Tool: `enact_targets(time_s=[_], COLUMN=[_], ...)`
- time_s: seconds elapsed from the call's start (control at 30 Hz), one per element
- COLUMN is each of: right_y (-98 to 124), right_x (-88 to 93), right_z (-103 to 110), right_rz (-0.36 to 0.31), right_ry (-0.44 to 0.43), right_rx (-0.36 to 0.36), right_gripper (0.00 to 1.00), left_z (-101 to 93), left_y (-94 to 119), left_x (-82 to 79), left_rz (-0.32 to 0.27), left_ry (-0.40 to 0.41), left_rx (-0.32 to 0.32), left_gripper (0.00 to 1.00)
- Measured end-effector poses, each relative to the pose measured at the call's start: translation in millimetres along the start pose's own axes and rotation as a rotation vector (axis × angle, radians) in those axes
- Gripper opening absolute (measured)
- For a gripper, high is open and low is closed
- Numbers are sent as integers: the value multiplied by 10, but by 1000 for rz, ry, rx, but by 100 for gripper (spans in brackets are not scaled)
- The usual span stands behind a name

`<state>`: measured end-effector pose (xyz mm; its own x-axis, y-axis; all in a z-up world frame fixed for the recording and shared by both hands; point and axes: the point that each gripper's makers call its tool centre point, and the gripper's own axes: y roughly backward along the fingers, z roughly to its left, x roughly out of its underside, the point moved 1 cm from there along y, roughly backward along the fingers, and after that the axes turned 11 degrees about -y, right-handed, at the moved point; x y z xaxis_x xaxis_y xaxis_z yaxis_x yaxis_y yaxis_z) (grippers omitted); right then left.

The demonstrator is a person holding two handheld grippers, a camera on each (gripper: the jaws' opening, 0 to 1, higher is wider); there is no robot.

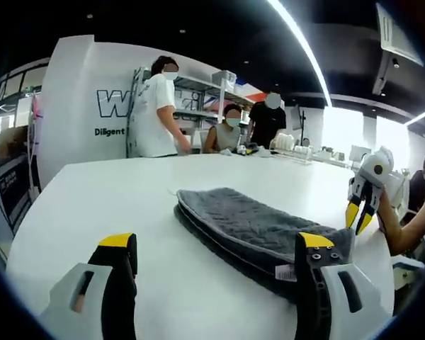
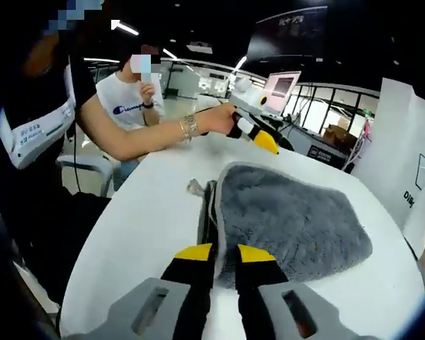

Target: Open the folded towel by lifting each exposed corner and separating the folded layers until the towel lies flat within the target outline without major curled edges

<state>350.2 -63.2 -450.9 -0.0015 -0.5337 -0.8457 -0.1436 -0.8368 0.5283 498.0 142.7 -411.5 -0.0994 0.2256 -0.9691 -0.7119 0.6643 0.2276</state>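
A grey towel (image 1: 248, 223) lies folded in layers on the white table (image 1: 92, 205), with a small white tag (image 1: 284, 273) at its near end. My left gripper (image 1: 216, 241) stands wide open just above the table, its right jaw at the towel's near end. My right gripper (image 1: 359, 218) hangs in a hand off the towel's right side, clear of it. In the right gripper view the fluffy towel (image 2: 297, 219) lies just ahead of my right gripper (image 2: 224, 253), whose jaws stand a narrow gap apart with nothing in them. The left gripper (image 2: 265, 142) is at the towel's far end.
Several people (image 1: 159, 106) stand by shelves beyond the table's far edge. A seated person (image 2: 131, 99) and a chair (image 2: 85, 166) are close to the table rim (image 2: 110, 234). Bare tabletop lies left of the towel.
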Motion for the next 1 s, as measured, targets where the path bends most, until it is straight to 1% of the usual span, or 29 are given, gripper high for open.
enact_targets(time_s=[0.07, 0.2, 0.33, 0.37, 0.4, 0.43, 0.47, 0.5, 0.53, 0.6, 0.67, 0.73, 0.8, 0.87, 0.9, 1.0], right_y=[-18, -37, -53, -69, -84, -104, -146, -155, -150, -132, -134, -135, -131, -131, -130, -128], right_x=[42, 108, 134, 163, 220, 277, 301, 295, 293, 295, 295, 298, 297, 296, 296, 295], right_z=[-13, 45, 77, 89, 95, 91, 78, 75, 84, 77, 74, 73, 70, 73, 74, 76], right_rz=[17, 45, 58, 71, 100, 131, 141, 139, 139, 135, 132, 130, 127, 125, 125, 125], right_ry=[-8, -16, -18, -21, -31, -48, -53, -55, -57, -70, -84, -88, -90, -88, -83, -83], right_rx=[-2, -31, -50, -58, -61, -60, -63, -64, -66, -67, -69, -71, -73, -73, -73, -72], right_gripper=[4, 2, 2, 2, 2, 2, 2, 2, 2, 2, 2, 2, 2, 2, 2, 2], left_z=[-8, -51, -89, -84, -92, -114, -164, -233, -290, -434, -546, -685, -807, -868, -915, -964], left_y=[-3, -20, -33, -39, -44, -46, -51, -59, -70, -87, -93, -83, -70, -60, -38, -1], left_x=[-11, -36, -45, -56, -69, -83, -103, -111, -124, -165, -218, -251, -258, -266, -259, -270], left_rz=[-4, -21, -25, -31, -38, -46, -54, -48, -46, -58, -84, -101, -108, -117, -117, -130], left_ry=[0, 7, 7, 9, 10, 8, -16, -68, -95, -136, -154, -186, -225, -236, -249, -242], left_rx=[6, 19, 30, 30, 36, 48, 71, 99, 116, 174, 218, 280, 329, 350, 379, 415], left_gripper=[91, 91, 90, 90, 90, 90, 90, 90, 90, 90, 89, 85, 78, 72, 69, 52])
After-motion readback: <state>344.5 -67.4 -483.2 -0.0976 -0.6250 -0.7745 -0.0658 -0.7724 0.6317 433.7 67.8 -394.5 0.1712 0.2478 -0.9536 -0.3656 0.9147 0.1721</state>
